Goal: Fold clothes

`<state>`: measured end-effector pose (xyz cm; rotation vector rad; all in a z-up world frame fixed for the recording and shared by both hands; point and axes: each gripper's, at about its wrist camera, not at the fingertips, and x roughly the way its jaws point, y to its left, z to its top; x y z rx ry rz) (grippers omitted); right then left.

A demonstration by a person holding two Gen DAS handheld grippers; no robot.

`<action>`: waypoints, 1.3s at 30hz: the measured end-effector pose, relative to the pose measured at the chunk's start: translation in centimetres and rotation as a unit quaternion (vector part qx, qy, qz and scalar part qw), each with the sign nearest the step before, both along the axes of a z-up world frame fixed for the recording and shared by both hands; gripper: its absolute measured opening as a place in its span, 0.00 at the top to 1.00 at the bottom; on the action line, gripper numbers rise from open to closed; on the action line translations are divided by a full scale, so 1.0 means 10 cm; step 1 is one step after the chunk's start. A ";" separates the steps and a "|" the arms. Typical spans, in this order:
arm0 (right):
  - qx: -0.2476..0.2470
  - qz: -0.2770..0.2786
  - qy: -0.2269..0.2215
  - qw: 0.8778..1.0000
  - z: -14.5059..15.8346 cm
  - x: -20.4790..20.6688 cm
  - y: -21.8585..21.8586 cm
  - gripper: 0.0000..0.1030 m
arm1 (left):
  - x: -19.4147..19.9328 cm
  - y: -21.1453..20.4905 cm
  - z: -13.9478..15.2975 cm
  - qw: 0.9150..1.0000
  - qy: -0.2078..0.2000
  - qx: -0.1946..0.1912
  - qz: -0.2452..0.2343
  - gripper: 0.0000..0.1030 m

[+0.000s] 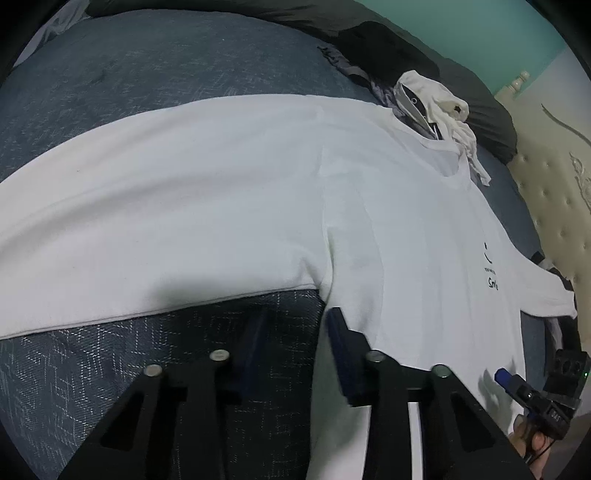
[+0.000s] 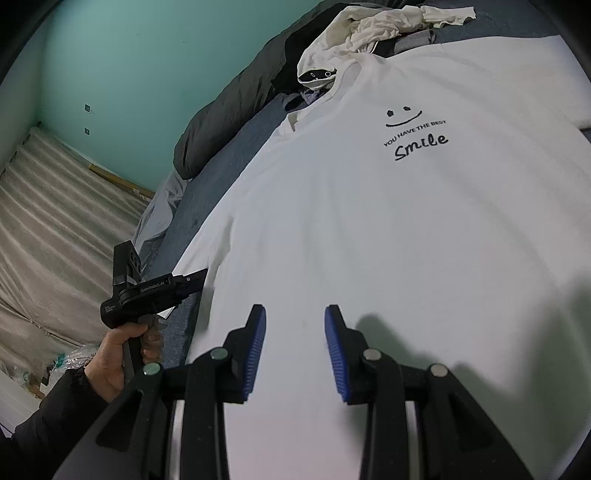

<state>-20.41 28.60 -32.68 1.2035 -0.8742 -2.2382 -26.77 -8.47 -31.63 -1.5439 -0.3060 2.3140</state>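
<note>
A white T-shirt (image 1: 258, 192) with a black smiley and "Smile" print (image 2: 417, 142) lies spread flat, front up, on a dark blue bedspread (image 1: 147, 66). My left gripper (image 1: 295, 332) is open and empty, low at the shirt's side edge below the sleeve (image 1: 110, 258); one finger is over the bedspread, the other over the shirt. It also shows in the right wrist view (image 2: 192, 280). My right gripper (image 2: 295, 332) is open and empty, just above the shirt's lower body. It also shows in the left wrist view (image 1: 506, 376).
A crumpled heap of white and dark clothes (image 2: 354, 33) lies beyond the shirt's collar. A dark grey duvet (image 2: 229, 118) runs along the bed's far side by a teal wall (image 2: 147, 55). A tufted cream headboard (image 1: 554, 192) stands at one end.
</note>
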 end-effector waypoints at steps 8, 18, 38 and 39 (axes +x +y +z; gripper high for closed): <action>-0.007 -0.008 -0.006 1.000 0.00 0.04 0.04 0.68 | 0.03 0.13 -0.03 1.000 0.002 0.000 -0.020 0.79; -0.012 -0.006 -0.009 1.000 -0.04 0.00 0.01 0.68 | -0.01 0.06 0.10 0.999 0.029 -0.021 -0.013 0.99; -0.013 -0.003 -0.008 1.000 -0.06 -0.01 0.01 0.68 | 0.14 -0.13 0.14 0.998 0.009 -0.049 -0.024 0.84; -0.013 -0.003 -0.008 1.000 -0.06 -0.01 0.01 0.68 | 0.18 -0.14 0.11 0.998 0.004 -0.050 -0.029 0.83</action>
